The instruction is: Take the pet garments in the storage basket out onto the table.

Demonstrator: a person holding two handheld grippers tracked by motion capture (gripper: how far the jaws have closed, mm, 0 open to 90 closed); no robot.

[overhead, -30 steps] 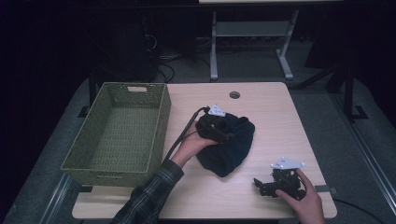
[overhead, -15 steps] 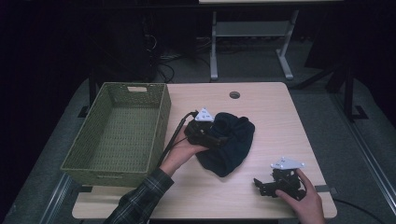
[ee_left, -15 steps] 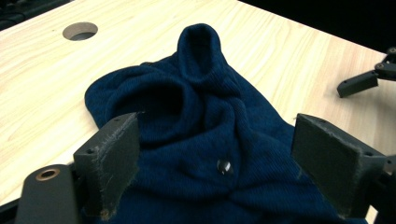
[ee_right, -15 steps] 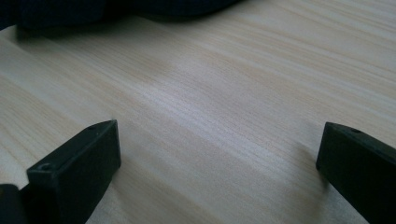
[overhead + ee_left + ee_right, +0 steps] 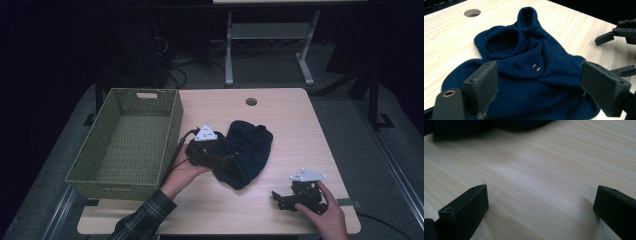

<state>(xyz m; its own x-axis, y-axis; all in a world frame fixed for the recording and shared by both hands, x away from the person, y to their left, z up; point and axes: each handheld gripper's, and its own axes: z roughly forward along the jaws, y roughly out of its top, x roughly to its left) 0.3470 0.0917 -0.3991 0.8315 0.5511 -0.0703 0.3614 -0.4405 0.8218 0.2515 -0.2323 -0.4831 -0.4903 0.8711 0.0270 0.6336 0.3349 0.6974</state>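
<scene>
Basket: one green woven basket (image 5: pixel 125 145) sits at the left of the high view, hollow side up, its right wall just beside your left hand.
Left hand: your left hand (image 5: pixel 182 172) comes up from the bottom centre-left in a plaid sleeve, palm wrapped round the back of the tool, forearm angled up and to the right.
Left gripper: your left gripper (image 5: pixel 220 160) lies low over the table, pointing right into the cloth. Jaws are spread wide, one on each side of the fabric, not clenched on it. In the left gripper view the two pads (image 5: pixel 485 82) straddle the near edge of the garment.
Garment: one dark blue knit garment (image 5: pixel 247 150) lies crumpled mid-table, right of the basket. There's a small round snap (image 5: pixel 536 67) on it in the left gripper view.
Table: one light wood table (image 5: pixel 280 115), with one round cable hole (image 5: pixel 251 101) in the upper middle.
Right hand: your right hand (image 5: pixel 325 212) is at the lower right, resting near the table's front edge.
Right gripper: your right gripper (image 5: pixel 280 197) points left, well apart from the garment. Jaws are released wide over bare wood, gripping nothing.
In the way: nothing sits between either tool and the cloth.
</scene>
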